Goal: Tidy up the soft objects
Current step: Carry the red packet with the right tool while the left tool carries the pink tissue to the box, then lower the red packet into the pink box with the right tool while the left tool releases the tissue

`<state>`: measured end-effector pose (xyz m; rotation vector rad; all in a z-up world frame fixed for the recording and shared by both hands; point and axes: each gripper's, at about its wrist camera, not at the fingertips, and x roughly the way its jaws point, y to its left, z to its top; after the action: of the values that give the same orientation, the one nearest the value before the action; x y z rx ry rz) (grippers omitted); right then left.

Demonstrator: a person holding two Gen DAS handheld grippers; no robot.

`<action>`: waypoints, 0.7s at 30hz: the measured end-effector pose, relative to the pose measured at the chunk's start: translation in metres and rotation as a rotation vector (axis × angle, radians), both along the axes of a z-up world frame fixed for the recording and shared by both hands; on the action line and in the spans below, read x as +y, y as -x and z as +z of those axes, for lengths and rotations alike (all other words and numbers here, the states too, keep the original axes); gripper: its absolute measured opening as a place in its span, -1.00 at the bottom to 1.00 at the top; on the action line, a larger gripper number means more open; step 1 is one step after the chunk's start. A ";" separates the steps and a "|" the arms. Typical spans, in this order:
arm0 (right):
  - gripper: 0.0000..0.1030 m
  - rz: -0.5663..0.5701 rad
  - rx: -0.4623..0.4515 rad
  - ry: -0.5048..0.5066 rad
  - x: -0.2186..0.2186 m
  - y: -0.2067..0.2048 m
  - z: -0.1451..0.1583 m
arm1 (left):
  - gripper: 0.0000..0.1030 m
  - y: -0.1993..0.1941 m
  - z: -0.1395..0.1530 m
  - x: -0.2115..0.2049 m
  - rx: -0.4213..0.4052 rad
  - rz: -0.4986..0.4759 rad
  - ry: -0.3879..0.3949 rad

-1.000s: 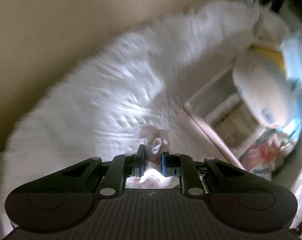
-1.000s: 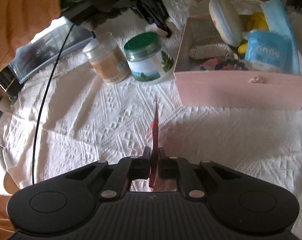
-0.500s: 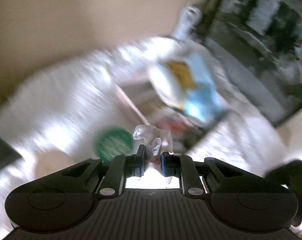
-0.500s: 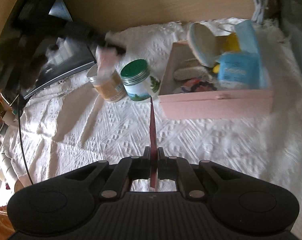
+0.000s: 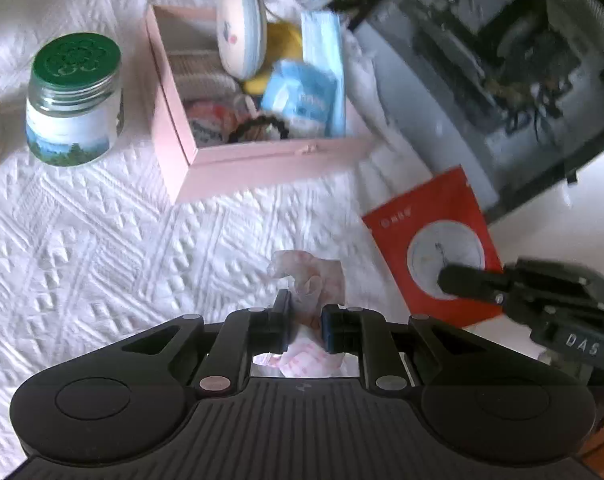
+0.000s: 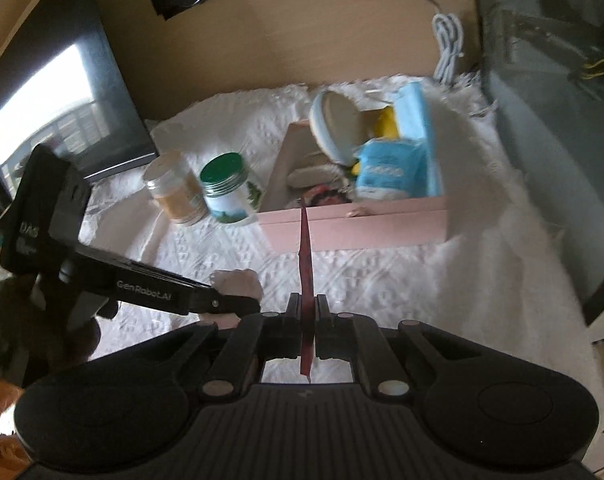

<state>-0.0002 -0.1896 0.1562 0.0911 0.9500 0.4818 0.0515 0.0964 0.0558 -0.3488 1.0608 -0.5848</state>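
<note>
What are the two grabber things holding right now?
Left gripper: closed on a crumpled pale pink cloth.
Right gripper: closed on a flat red packet, seen edge-on from its own camera.

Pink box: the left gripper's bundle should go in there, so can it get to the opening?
Probably yes. The left gripper, shut on the pink bundle, has only bare cloth before the pink box, whose top is open, though crowded.

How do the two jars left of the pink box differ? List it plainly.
Lid: the green-lidded jar has a dark green metal-looking cap; the tan jar has a pale cap.
Contents: the green-lidded jar looks white inside, behind a landscape label; the tan jar shows a beige-brown fill.
Place: the green-lidded jar stands nearer the pink box; the tan jar stands further left.
Shared: both stand upright and capped, side by side on the white textured cloth.
</note>
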 end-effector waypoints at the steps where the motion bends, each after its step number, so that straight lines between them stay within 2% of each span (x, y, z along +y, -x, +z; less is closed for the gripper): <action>1: -0.89 -0.008 -0.005 0.002 -0.003 0.000 -0.002 | -0.65 0.002 -0.002 -0.001 -0.015 0.021 0.011; 5: -0.89 -0.038 0.004 -0.020 -0.014 -0.004 -0.013 | -0.65 0.012 0.000 -0.006 -0.107 0.064 0.041; 8: -0.89 -0.061 0.005 -0.039 -0.020 -0.010 -0.017 | -0.64 0.012 0.015 -0.006 -0.207 0.061 0.061; 13: -0.89 -0.104 -0.001 -0.066 -0.024 -0.017 -0.012 | -0.64 -0.024 0.040 0.001 -0.336 0.194 0.072; 15: -0.89 -0.113 -0.014 -0.075 -0.026 -0.018 -0.008 | -0.64 -0.044 0.044 0.002 -0.361 0.248 0.098; 16: -0.89 -0.119 -0.023 -0.078 -0.026 -0.019 -0.006 | -0.62 -0.056 0.044 0.002 -0.370 0.275 0.136; 18: -0.89 -0.132 -0.030 -0.085 -0.026 -0.021 -0.005 | -0.49 -0.079 0.037 0.000 -0.376 0.323 0.191; 19: -0.89 -0.138 -0.026 -0.087 -0.026 -0.022 -0.005 | -0.40 -0.093 0.031 -0.006 -0.355 0.327 0.170; 21: -0.89 -0.147 -0.013 -0.089 -0.024 -0.026 -0.007 | -0.39 -0.110 0.020 -0.019 -0.304 0.318 0.079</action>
<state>0.0255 -0.2136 0.1487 0.2362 0.9016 0.3885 0.1611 0.0770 0.0762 -0.4714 0.6735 -0.3793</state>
